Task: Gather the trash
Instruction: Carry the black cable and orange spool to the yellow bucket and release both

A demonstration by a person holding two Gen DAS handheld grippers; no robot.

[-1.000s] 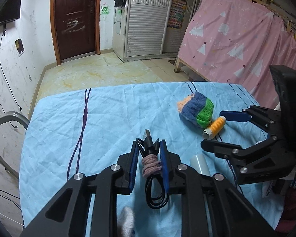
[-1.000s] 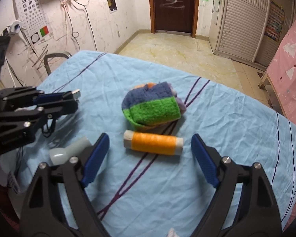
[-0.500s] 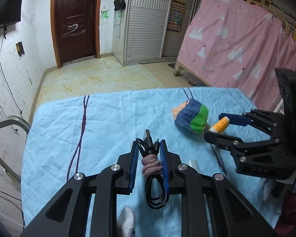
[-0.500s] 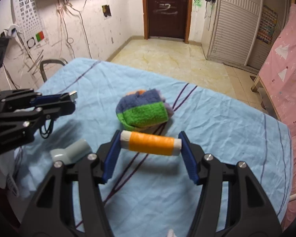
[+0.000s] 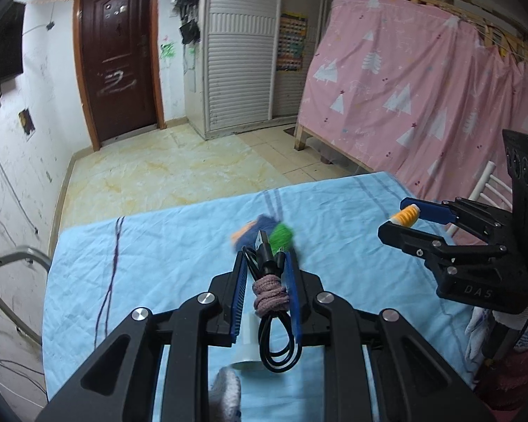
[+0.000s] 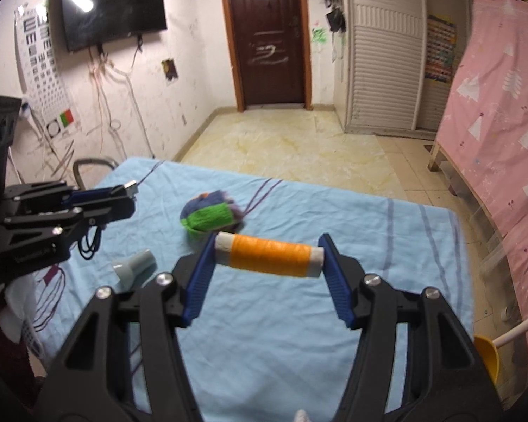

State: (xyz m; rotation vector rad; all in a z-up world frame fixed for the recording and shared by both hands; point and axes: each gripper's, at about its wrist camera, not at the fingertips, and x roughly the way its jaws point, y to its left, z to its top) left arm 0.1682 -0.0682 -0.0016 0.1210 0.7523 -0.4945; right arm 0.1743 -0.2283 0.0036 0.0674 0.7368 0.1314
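Note:
My left gripper (image 5: 266, 267) is shut on a coiled black USB cable (image 5: 269, 293) tied with a pinkish band, held above the blue cloth. It shows at the left of the right wrist view (image 6: 123, 195). My right gripper (image 6: 268, 255) is shut on an orange thread spool (image 6: 269, 254), gripped end to end and lifted off the table. The spool also shows at the right of the left wrist view (image 5: 404, 216). A blue, green and orange knitted bundle (image 6: 209, 215) lies on the cloth beyond the spool.
A pale grey tube (image 6: 132, 267) lies on the blue-clothed table (image 6: 369, 228) near the left gripper. A pink curtained bed (image 5: 422, 105) stands to the right. A metal chair frame (image 5: 14, 263) is at the table's left. A yellow funnel (image 6: 485, 355) sits at the lower right.
My right gripper closed on the orange spool and lifted it off the cloth. Both grippers rose, the left still holding the cable.

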